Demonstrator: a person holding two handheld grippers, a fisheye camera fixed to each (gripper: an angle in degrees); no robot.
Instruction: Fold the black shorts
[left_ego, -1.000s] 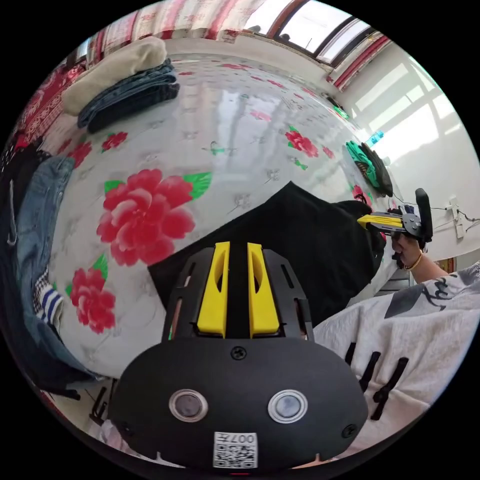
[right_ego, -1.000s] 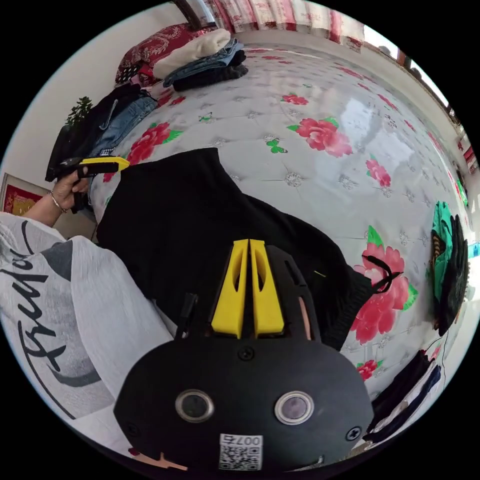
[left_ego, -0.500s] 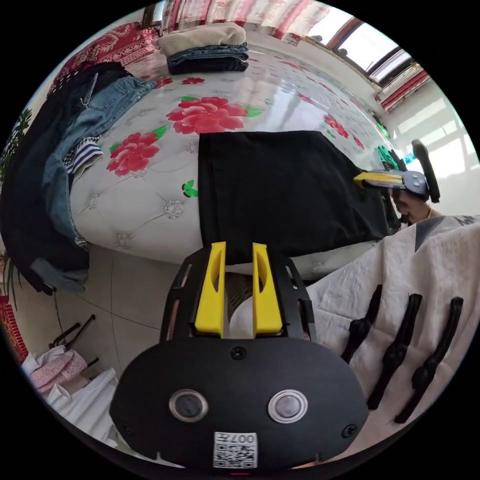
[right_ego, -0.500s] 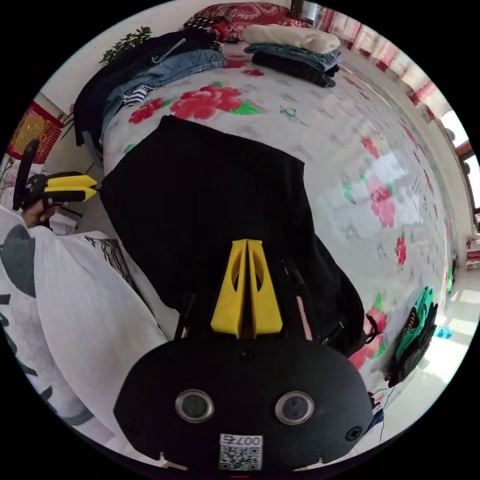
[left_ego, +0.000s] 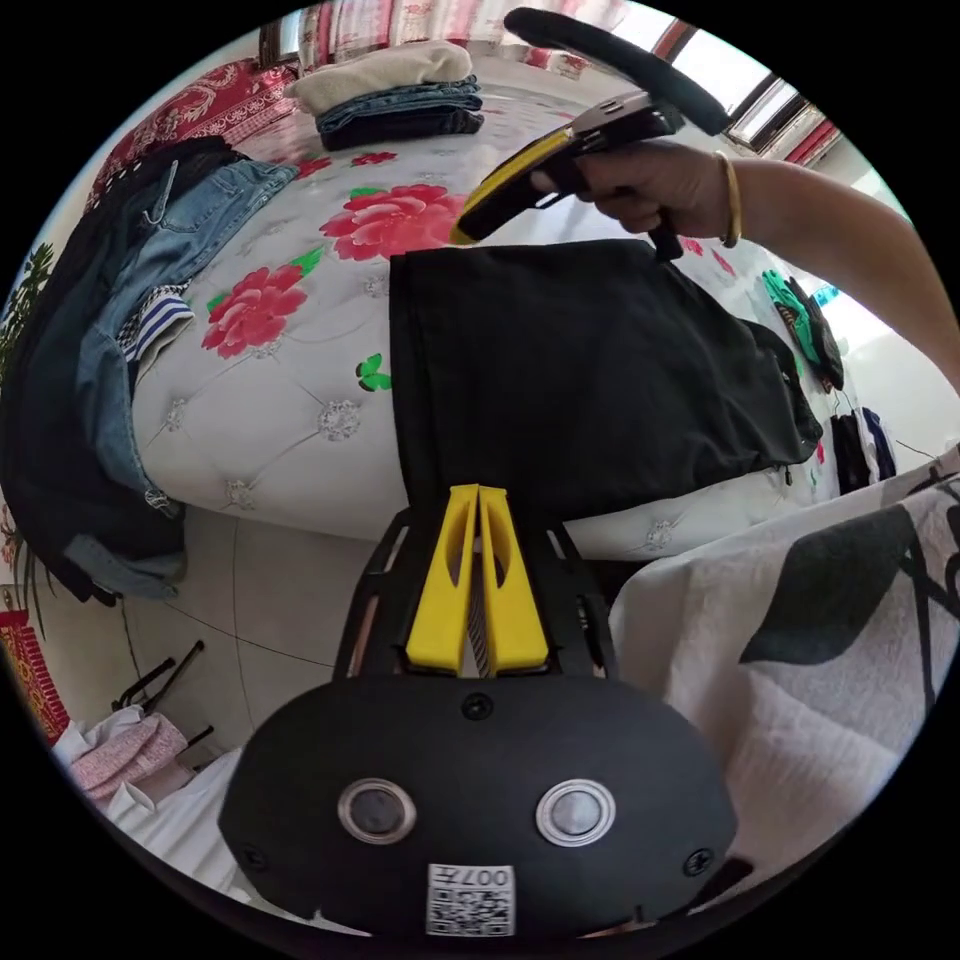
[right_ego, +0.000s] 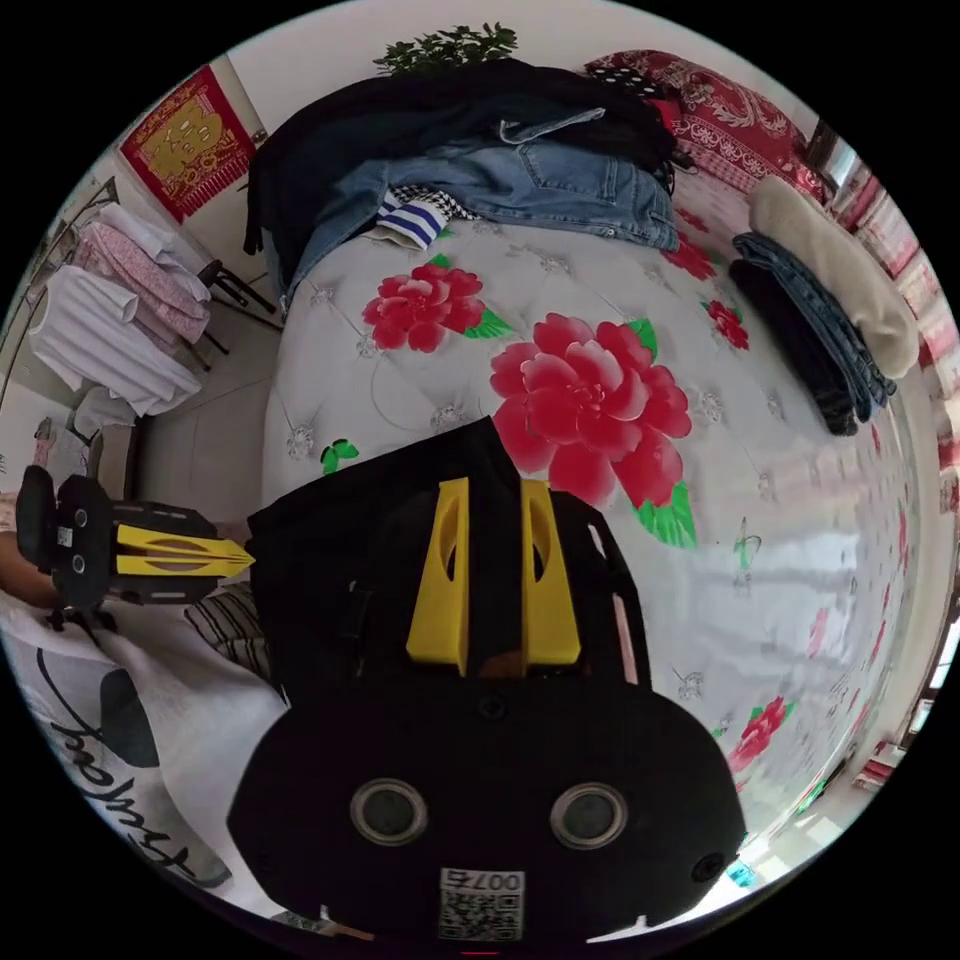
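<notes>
Two heaps of clothing share the bed (left_ego: 300, 400) with the black shorts (left_ego: 600, 360). A stack of folded clothes (left_ego: 400, 95), cream on top of denim and dark pieces, sits toward the bed's far side. A loose heap of jeans and dark garments (left_ego: 120, 300) hangs over one end of the bed, with a blue-and-white striped cloth (left_ego: 155, 315) tucked among it.

The shorts lie flat on the bed's near side, one edge reaching over its rim. The left gripper (left_ego: 477, 492) is at that rim with its jaws pressed together, tips on the near corner of the shorts. Whether any cloth is caught between them cannot be made out. In the right gripper view the left gripper (right_ego: 245, 557) points its closed tips at the same edge.

The right gripper (right_ego: 495, 485) has its jaws parted over the shorts' far corner, further in on the bed. Black cloth shows in the gap, but it is unclear whether it lies between the jaws or under them. In the left gripper view a hand (left_ego: 650, 185) with a bangle (left_ego: 732, 200) holds the right gripper (left_ego: 462, 232) above that corner.

A green and black item (left_ego: 800, 320) at the bed's other end is too small to identify. The person's white printed top (left_ego: 800, 650) hides part of the bed's near rim.
</notes>
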